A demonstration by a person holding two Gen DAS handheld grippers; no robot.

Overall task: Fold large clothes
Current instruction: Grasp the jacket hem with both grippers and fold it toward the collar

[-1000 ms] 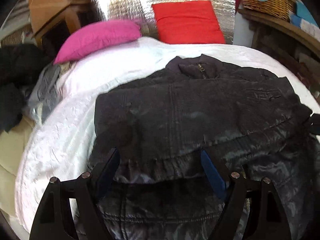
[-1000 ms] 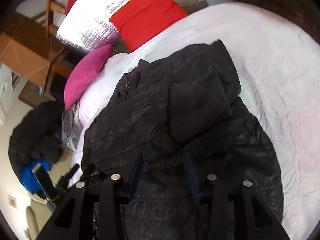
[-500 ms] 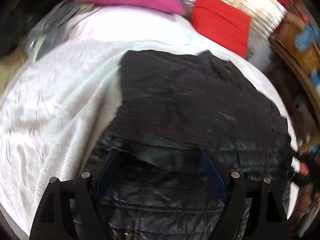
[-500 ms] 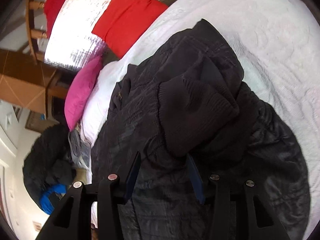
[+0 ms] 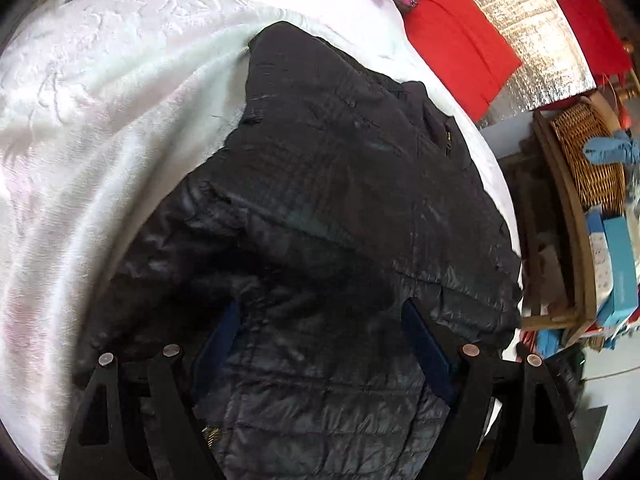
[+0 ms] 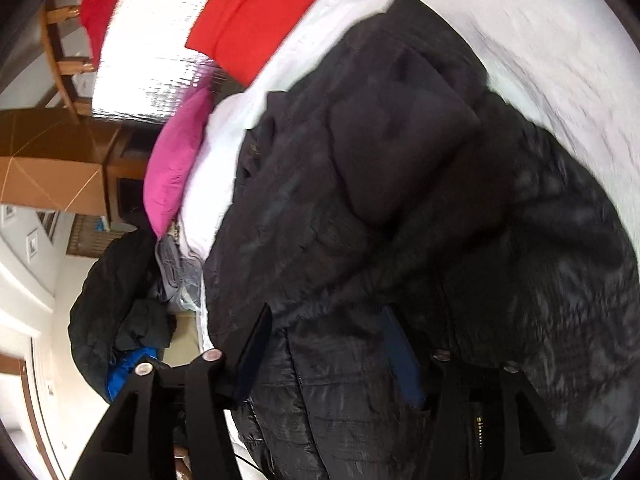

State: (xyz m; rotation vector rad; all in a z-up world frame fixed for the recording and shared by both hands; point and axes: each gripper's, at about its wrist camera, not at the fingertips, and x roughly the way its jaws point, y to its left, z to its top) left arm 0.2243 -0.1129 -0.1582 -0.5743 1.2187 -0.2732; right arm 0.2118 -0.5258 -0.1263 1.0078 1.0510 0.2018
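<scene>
Left wrist view: black quilted jacket point(image 5: 340, 208) lies spread on the white bed point(image 5: 92, 92), partly folded. Left claw point(image 5: 320, 344) jaws apart above its hem, gripping nothing. Right claw point(image 6: 324, 344) opening over the padding, pads clear of it. Shell looks slick, puffy and limp: likely light but springy. Best pinched at hem or seam.

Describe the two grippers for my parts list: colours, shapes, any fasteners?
The left gripper and the right gripper look alike: two black plastic fingers with triangular cut-outs, dark blue pads on their inner faces, and round silver rivets at the finger joints. No cables, markings or sleeves show.
</scene>
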